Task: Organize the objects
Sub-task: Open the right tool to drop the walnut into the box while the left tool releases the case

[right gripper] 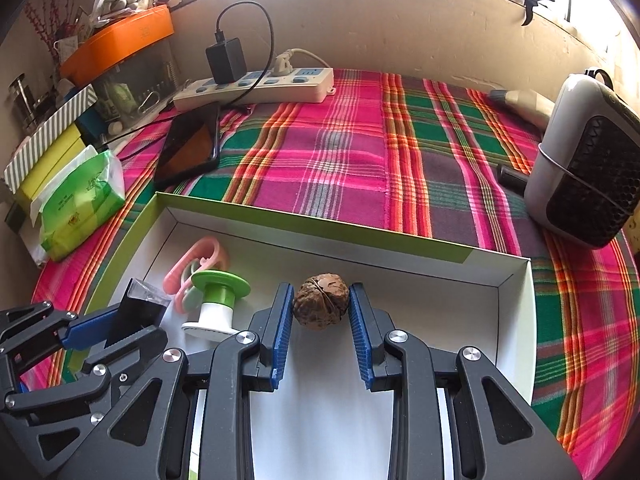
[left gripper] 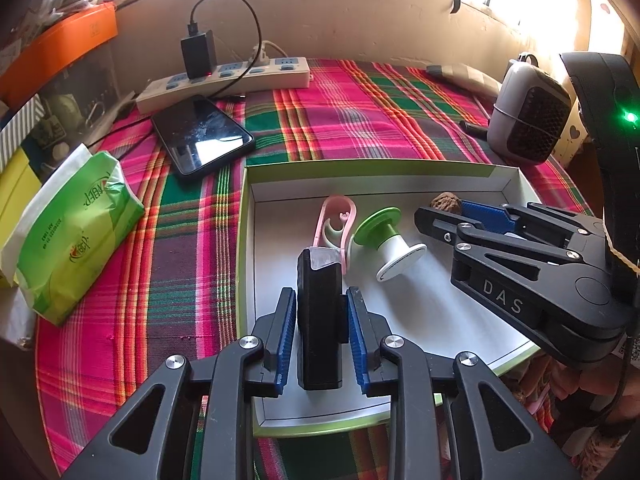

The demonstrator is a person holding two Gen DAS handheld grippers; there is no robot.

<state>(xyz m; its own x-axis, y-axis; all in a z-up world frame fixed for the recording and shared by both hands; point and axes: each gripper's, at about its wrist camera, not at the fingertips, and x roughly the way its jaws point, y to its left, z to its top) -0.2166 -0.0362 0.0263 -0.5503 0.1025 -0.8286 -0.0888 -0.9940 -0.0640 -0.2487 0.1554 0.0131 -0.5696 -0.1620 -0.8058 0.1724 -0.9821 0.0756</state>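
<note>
Left wrist view: the left gripper (left gripper: 320, 332) stood spread around a black block (left gripper: 320, 320) lying in the white box (left gripper: 248, 240), pads just clear, apparently letting it go. Right wrist view: the right gripper (right gripper: 320, 332) pinched a walnut (right gripper: 320, 300) low over the box floor, probably for setting down.

Rough-shelled walnut (right gripper: 320, 301) lies in a matt cardboard box (right gripper: 516, 320).
</note>
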